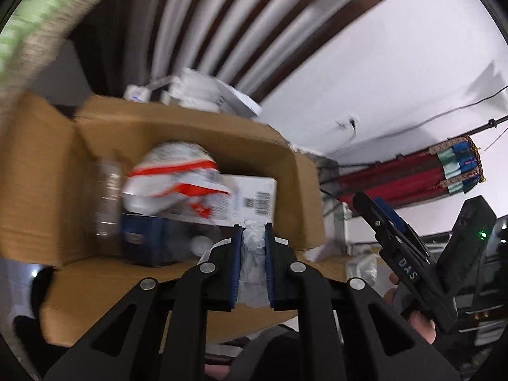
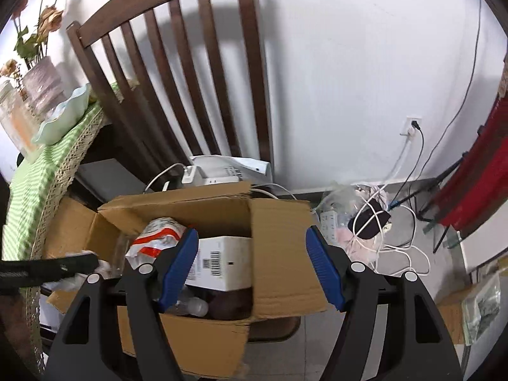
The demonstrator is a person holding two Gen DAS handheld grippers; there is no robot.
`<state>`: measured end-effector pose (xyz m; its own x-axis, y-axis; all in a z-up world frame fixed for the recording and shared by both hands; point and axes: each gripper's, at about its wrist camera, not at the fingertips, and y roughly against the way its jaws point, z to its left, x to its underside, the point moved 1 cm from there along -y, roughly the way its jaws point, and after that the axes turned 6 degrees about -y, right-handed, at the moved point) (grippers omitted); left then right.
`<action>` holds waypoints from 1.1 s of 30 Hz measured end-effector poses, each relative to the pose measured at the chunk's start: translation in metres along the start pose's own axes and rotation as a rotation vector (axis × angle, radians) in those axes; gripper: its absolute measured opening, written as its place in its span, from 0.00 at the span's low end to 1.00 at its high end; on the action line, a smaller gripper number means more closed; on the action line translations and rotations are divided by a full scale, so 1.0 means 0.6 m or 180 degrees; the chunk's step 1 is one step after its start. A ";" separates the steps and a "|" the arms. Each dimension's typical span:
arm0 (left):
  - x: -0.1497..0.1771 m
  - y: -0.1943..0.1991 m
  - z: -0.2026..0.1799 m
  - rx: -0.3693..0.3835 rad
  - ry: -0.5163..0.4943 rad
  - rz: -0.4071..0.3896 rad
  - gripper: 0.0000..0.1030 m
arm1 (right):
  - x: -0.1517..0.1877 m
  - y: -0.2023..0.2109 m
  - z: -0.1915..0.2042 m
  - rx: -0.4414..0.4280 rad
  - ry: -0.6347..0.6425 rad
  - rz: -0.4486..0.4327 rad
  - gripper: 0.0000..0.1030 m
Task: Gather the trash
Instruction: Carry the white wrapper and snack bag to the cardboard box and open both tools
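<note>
Over the near rim of the open cardboard box (image 1: 177, 133), the left gripper (image 1: 253, 238) is clamped almost closed on a crumpled white paper wad (image 1: 253, 247), likely light, soft and easily crushed, best pinched mid-bulk, while beside the box the right gripper (image 2: 252, 254) gapes empty.

Cardboard box (image 2: 279, 254): brown corrugated board, matt, torn rough flap edges. White carton (image 2: 222, 262) inside it: smooth printed card with barcode. Red-and-white bag (image 1: 171, 174): thin crinkled plastic, slight gloss. Clear bottle (image 2: 190, 306), lower centre: transparent plastic. Crumpled tissue (image 1: 252, 247) between blue pads: soft matt paper. Chair (image 2: 177, 63), upper left: dark stained wood, semi-gloss. Tablecloth (image 2: 41, 171), left edge: green checked cloth, lace trim.
</note>
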<state>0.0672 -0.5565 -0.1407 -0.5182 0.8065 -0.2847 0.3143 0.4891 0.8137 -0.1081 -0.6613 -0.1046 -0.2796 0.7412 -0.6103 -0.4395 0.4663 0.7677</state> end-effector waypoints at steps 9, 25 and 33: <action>-0.005 -0.095 -0.008 0.0114 0.0160 0.0181 0.30 | 0.003 -0.011 -0.018 -0.0013 0.0001 0.0046 0.66; -0.006 -0.042 -0.037 0.0118 -0.0194 -0.0144 0.56 | 0.003 -0.017 -0.021 -0.0013 -0.0015 0.0069 0.66; -0.003 0.008 -0.043 -0.0168 -0.0371 -0.0381 0.56 | 0.002 -0.007 -0.005 -0.0040 0.0063 0.0034 0.66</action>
<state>0.0493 -0.5642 -0.1231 -0.4527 0.7781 -0.4355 0.2121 0.5683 0.7950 -0.1092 -0.6638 -0.1091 -0.3012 0.7362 -0.6060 -0.4472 0.4523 0.7717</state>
